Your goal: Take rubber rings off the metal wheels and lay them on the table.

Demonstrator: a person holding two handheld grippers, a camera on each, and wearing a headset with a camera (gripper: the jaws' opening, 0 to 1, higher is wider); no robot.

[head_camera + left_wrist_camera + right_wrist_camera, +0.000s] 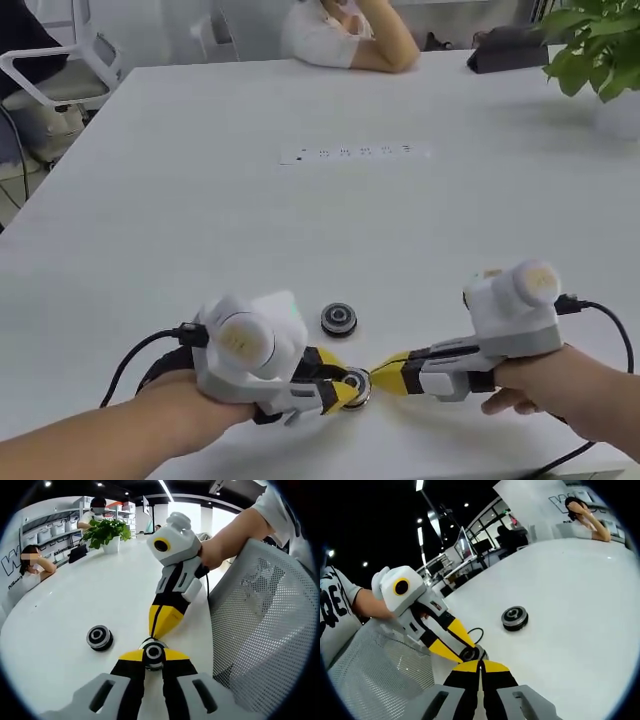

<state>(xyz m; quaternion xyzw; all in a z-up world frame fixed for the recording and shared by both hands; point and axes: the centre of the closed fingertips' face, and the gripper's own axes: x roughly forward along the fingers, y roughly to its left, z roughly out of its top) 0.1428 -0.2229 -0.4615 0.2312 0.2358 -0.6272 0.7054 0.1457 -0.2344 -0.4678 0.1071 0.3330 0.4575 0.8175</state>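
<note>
A small metal wheel (358, 385) with a black rubber ring is held just above the white table (300, 220), near its front edge. My left gripper (350, 389) is shut on this wheel (153, 651), one yellow jaw on each side. My right gripper (381, 366) comes in from the right, shut, and its tips (153, 633) touch the wheel's rim (472, 654). Whether they pinch the ring is too small to tell. A second wheel (339, 319) with its black ring lies flat on the table just beyond, apart from both grippers.
A socket strip (355, 152) is set into the table's middle. A person (340, 35) sits at the far side, with a dark bag (505, 48) and a potted plant (590, 45) at the far right. A mesh chair (260, 620) stands close behind the front edge.
</note>
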